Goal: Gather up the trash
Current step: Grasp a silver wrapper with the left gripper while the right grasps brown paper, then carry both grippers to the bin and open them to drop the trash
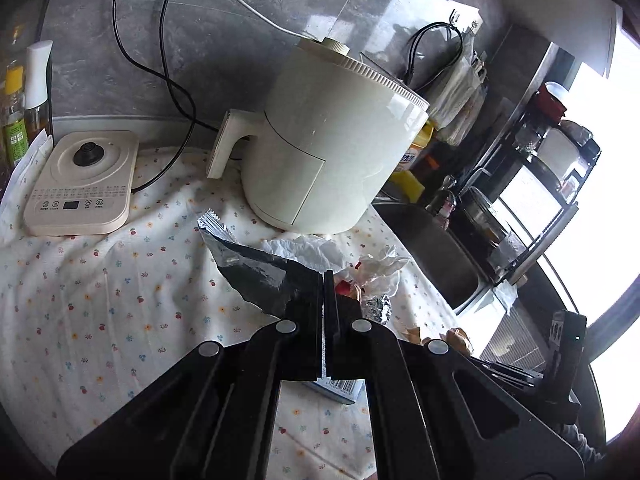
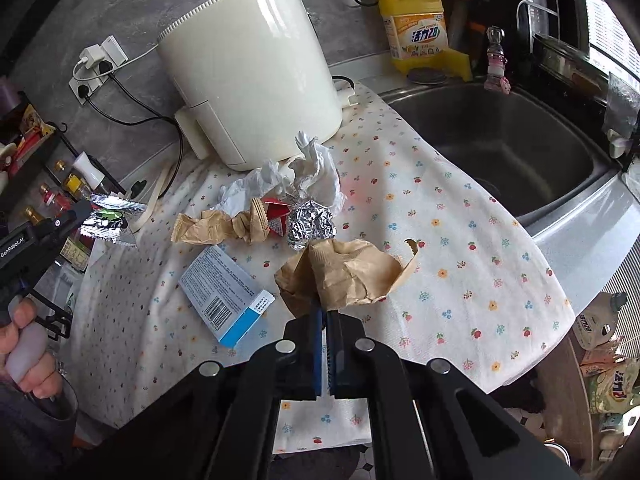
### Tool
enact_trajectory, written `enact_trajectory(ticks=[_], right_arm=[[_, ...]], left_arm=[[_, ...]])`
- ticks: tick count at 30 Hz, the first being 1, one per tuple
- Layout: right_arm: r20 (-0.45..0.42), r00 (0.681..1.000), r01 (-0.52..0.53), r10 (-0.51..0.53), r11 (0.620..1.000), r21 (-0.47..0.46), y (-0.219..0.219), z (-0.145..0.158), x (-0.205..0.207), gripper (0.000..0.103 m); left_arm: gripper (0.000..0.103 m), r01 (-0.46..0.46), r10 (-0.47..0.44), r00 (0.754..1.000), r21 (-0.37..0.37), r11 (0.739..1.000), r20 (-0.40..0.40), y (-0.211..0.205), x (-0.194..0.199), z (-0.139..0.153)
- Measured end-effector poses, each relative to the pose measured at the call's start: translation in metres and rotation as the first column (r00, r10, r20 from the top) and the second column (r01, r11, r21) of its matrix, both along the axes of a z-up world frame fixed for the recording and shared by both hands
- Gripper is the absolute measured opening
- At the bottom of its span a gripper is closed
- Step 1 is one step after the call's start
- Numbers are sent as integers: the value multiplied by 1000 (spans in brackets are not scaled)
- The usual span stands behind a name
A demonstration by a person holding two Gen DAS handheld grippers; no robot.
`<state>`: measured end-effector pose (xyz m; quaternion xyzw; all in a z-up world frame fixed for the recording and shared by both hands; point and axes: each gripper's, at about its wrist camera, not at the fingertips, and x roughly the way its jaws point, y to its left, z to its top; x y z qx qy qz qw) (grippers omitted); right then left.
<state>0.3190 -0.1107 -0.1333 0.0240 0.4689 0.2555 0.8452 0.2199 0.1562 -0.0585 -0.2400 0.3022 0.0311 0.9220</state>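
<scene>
Trash half-collected: left gripper [image 1: 323, 280] clamped on foil wrapper [image 1: 248, 264], lifted; right gripper [image 2: 324, 304] pinched brown paper bag [image 2: 344, 272]. Tissues [image 2: 312, 168], foil ball [image 2: 312, 224], carton [image 2: 224, 292] remained mid-countertop on floral cloth [image 2: 460, 240].

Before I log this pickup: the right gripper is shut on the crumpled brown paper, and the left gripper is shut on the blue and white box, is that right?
Not quite: the left gripper is shut on a silver foil wrapper, as the left wrist view shows. The blue and white box lies loose on the floral cloth. The right gripper is indeed shut on the crumpled brown paper.
</scene>
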Motion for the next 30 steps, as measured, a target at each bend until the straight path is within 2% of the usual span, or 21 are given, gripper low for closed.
enact_trajectory(ticks=[10,16,23,30], right_arm=[[15,997,78,-78,997,7,-76,11,-38,3],[-1,984,176,-176,984,-1,-143,7,-69,3],[-34,947,318,-319,948,-21,-228,-9,-112,3],[-95,892,438,-442,897,-58,-301,-40,-156,3]], left_arm=[[1,105,-105,994,10,994,-9,-78,-11,5],[1,215,-214,976,6,977,-35,-141,-9,-2],[1,364,-364,929,-4,931,-64,-228,-9,-17],[1,491,-492,865,-35,870,-102,-307,-15,-41]])
